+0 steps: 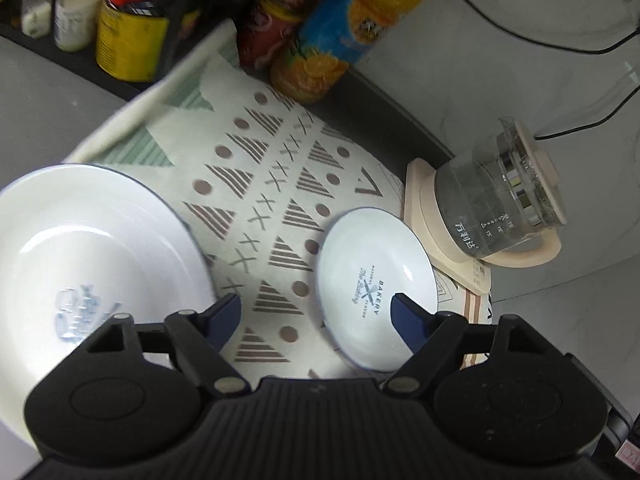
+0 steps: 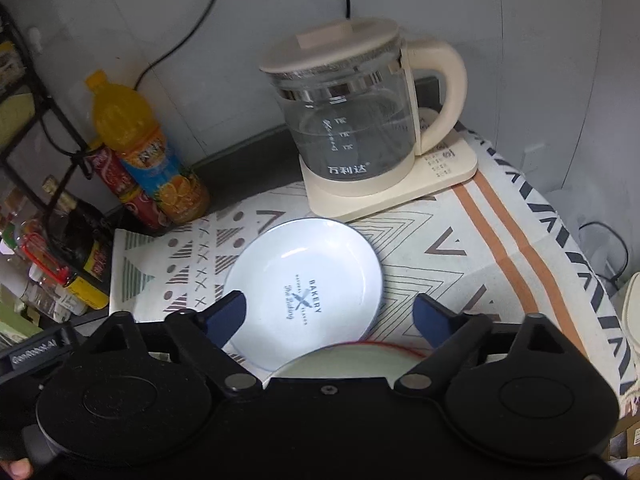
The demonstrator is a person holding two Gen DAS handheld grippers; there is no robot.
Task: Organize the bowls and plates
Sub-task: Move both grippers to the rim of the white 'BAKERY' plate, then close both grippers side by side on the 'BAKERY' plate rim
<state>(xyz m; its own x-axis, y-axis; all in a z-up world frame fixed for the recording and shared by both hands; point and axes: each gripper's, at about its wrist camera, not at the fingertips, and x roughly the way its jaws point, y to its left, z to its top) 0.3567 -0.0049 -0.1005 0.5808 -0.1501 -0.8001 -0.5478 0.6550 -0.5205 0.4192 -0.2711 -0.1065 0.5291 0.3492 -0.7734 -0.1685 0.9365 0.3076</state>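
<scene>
Inspecting the desk, we find a glossy round bakery plate on patterned cloth; both tools, left tool and right tool, gape apart, holding nothing.

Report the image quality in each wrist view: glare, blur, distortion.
Left wrist view: motion blur smears the orange bottle and the large plate; the bakery plate stays legible. Right wrist view: sharper, but glare washes out the bakery plate; fisheye bends the tablecloth edges and walls.
</scene>
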